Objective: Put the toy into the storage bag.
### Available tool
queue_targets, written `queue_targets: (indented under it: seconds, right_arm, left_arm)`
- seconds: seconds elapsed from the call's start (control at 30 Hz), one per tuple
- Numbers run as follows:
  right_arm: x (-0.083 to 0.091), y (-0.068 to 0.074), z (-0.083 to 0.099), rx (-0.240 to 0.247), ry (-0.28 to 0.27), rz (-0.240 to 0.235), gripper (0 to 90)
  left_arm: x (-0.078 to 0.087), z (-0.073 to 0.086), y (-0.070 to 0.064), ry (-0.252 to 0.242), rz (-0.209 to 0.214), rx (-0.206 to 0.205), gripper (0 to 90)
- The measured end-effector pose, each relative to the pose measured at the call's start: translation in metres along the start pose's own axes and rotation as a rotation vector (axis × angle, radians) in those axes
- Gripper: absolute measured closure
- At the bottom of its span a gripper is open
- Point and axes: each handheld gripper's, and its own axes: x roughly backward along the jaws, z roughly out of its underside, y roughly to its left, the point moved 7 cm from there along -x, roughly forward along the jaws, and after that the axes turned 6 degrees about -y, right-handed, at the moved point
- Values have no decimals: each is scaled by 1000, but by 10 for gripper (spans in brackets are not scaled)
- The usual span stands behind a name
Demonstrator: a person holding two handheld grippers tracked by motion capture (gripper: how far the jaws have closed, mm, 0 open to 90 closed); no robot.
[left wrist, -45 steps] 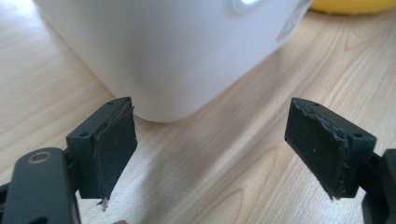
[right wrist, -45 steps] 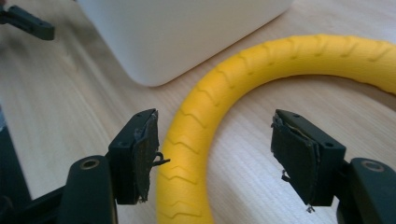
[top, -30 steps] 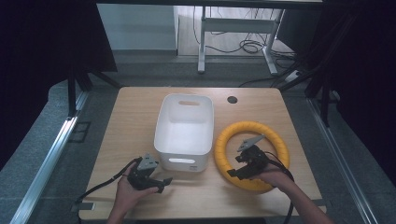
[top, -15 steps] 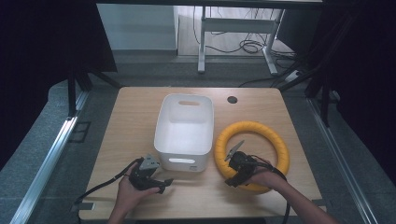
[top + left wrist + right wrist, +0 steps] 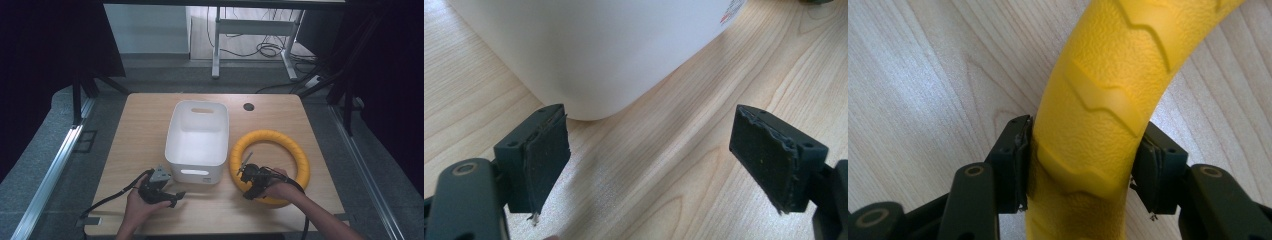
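A yellow ring (image 5: pixel 270 166) lies flat on the wooden table (image 5: pixel 150 120), right of a white bin (image 5: pixel 198 140). My right gripper (image 5: pixel 249 185) sits at the ring's near-left part. In the right gripper view both pads press the yellow ring (image 5: pixel 1098 110) from either side, so my right gripper (image 5: pixel 1083 165) is shut on it. My left gripper (image 5: pixel 172 195) rests near the table's front, just below the bin's near-left corner. In the left gripper view my left gripper (image 5: pixel 649 160) stands open with only bare wood between its jaws, and the white bin (image 5: pixel 594 50) rises just beyond.
The bin has handle slots and looks empty inside. A round dark cable hole (image 5: pixel 248 106) sits at the table's far side. A desk frame and loose cables (image 5: pixel 260 45) stand on the floor beyond. Cables trail from both grippers over the table's front edge.
My right gripper has moved from the ring's middle down to its near-left part and closed on it. The left gripper has stayed in place.
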Motion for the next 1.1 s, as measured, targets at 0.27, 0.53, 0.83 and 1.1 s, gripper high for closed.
queue_targets:
  seconds: [0.27, 0.53, 0.83, 1.1]
  right_arm:
    - [5, -3, -2, -35, -28, -47, 478]
    - [40, -15, -8, -129, -188, -136, 483]
    - [78, -37, -8, -203, -393, -242, 483]
    - [102, -53, -7, -242, -510, -268, 484]
  left_arm:
    - [0, 0, 1, 1, -2, -4, 164]
    - [0, 0, 0, -1, 1, -3, 164]
    - [0, 0, 0, -3, 2, 0, 165]
    - [-1, 0, 0, 0, 3, -1, 164]
